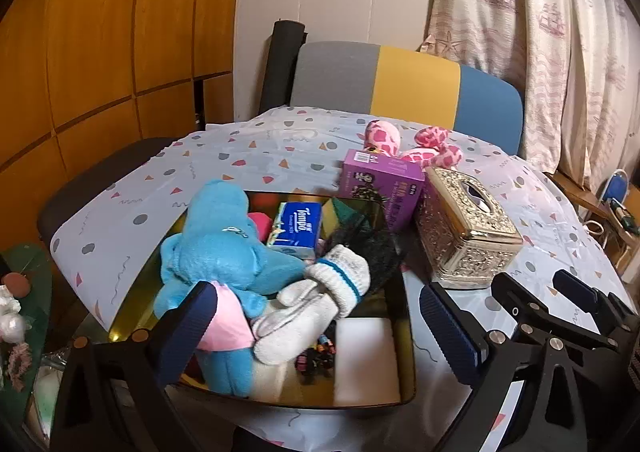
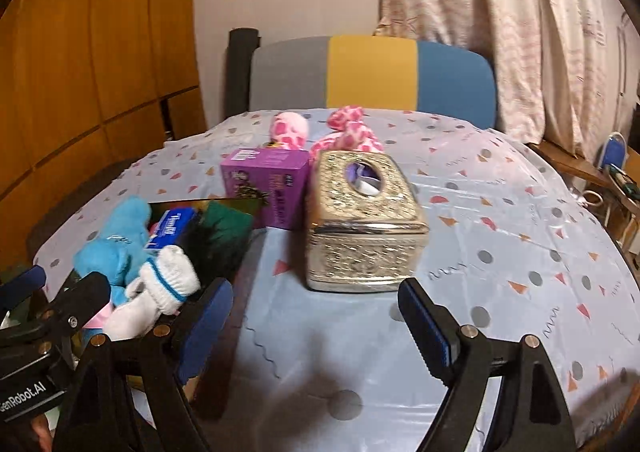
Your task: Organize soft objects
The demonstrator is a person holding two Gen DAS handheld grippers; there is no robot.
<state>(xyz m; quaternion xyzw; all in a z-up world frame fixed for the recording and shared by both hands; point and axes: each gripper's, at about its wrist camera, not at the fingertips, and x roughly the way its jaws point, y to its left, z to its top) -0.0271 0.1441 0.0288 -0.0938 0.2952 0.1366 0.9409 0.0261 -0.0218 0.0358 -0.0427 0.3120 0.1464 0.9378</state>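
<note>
Left gripper point(image 1: 318, 316) hangs over the near end of a shiny gold tray point(image 1: 132, 316), jaws spread wide, nothing between them; its left finger point(image 1: 188, 328) sits in front of the blue plush toy point(image 1: 224, 248), whether touching it cannot be told. The tray holds a heap of soft things: the blue plush toy lying lengthwise with a pink patch at its lower body, a pair of white knitted gloves point(image 1: 316, 304) with a teal cuff stripe lying against its right side, a blue tissue pack point(image 1: 298, 228) behind them, something dark and feathery point(image 1: 368, 248) just right of the pack, and a white block point(image 1: 366, 360) at the near right corner. Small dark bits beside the white block are too small to make out. Right gripper point(image 2: 316, 326) hovers over bare tablecloth point(image 2: 500, 236) right of the tray, jaws likewise wide apart and empty. Just beyond it stands an ornate gold tissue box point(image 2: 364, 219), with a purple carton point(image 2: 268, 183) touching or just beside its left side. Behind both, at the far end of the table, a pink spotted plush toy point(image 2: 348, 131) lies on the cloth, well apart from the tray. A chair point(image 2: 372, 71) striped grey, yellow and blue stands past the table edge, a patterned curtain point(image 2: 500, 31) to its right.
</note>
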